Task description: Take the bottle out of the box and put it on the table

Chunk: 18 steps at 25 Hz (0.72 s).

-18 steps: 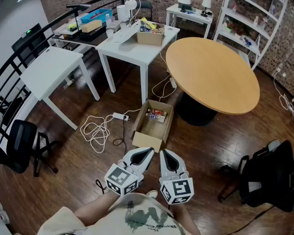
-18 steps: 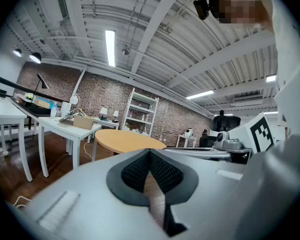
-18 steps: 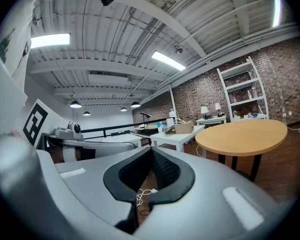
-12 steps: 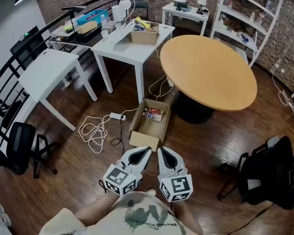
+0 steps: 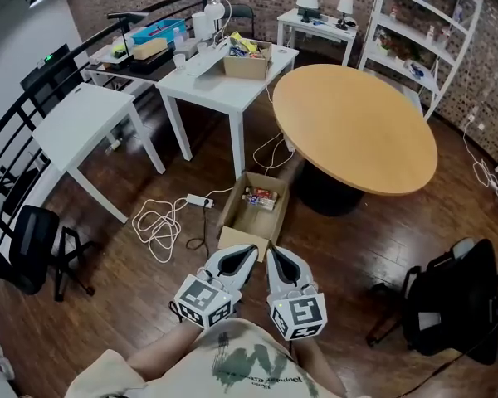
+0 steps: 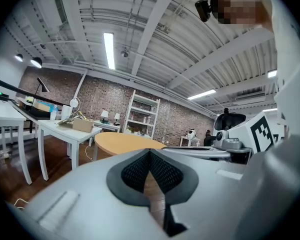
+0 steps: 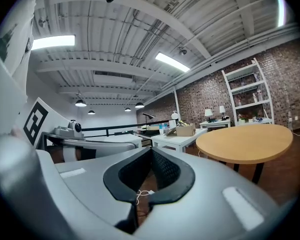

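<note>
Head view: the box (image 5: pixel 232 212), open cardboard, sits on a dark plank floor (image 5: pixel 141 297). The bottle (image 5: pixel 261 196) lies at the box's far end. Its long axis runs across the box's width, and which end carries the cap cannot be told. Its label shows red and white patches, too small to read. On the near side of the box the left gripper (image 5: pixel 247 252) and the right gripper (image 5: pixel 274 255) hover side by side, tips toward the box, each with a cube of black-and-white square markers. A white cable (image 5: pixel 158 222) is coiled on the floor left of the box. A round worktop (image 5: pixel 357 123) of pale wood stands beyond the box to the right, and a white worktop (image 5: pixel 224 77) stands beyond it to the left. Brick walls and a white shelf unit (image 5: pixel 419 36) close the room farther back.

Left gripper view: the left gripper (image 6: pixel 150 153) has its dark ribbed pads pressed together at the tips, nothing between them. It points level across the room at the round worktop and the brick wall (image 6: pixel 105 96), under a ceiling of white beams and strip lights.

Right gripper view: the right gripper (image 7: pixel 151 150) is likewise pressed together and empty. A bit of the white cable shows through the gap behind its tips.
</note>
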Each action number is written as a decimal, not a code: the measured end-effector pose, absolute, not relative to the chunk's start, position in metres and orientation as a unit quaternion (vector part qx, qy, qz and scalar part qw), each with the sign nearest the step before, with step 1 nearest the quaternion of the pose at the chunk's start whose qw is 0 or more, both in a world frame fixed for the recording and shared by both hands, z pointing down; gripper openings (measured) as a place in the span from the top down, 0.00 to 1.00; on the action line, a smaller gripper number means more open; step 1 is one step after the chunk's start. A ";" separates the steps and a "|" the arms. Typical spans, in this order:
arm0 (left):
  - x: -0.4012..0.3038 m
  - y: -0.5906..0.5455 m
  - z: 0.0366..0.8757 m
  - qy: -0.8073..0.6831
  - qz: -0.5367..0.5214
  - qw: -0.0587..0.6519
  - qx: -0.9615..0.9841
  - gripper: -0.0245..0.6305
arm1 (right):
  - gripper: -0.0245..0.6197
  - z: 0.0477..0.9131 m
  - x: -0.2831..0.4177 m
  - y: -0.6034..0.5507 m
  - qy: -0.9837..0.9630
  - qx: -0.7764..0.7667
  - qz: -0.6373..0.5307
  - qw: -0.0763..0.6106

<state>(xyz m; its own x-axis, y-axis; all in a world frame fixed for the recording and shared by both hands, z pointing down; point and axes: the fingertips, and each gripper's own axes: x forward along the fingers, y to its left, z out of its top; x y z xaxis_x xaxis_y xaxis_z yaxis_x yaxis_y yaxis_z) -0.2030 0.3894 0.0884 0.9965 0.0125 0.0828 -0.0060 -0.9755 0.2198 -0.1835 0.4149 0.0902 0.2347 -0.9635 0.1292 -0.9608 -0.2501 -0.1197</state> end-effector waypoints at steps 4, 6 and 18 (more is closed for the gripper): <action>-0.192 0.371 0.098 0.001 0.043 0.117 0.992 0.99 | 0.96 0.097 -0.172 0.395 0.615 -0.783 -0.087 -0.002; -0.183 0.360 0.102 0.001 0.041 0.122 0.992 0.99 | 0.96 0.099 -0.166 0.384 0.617 -0.782 -0.088 -0.007; -0.102 0.288 0.119 0.020 0.049 0.150 0.987 0.99 | 0.96 0.121 -0.090 0.317 0.603 -0.789 -0.117 -0.025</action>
<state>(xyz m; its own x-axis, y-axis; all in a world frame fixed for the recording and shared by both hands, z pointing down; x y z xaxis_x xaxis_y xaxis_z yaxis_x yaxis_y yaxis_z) -0.1019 0.2880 0.1193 0.9943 0.0543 0.0917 0.0247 -0.9542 0.2980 -0.0901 0.3167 0.1208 0.2459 -0.9454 0.2141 -0.9570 -0.2719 -0.1015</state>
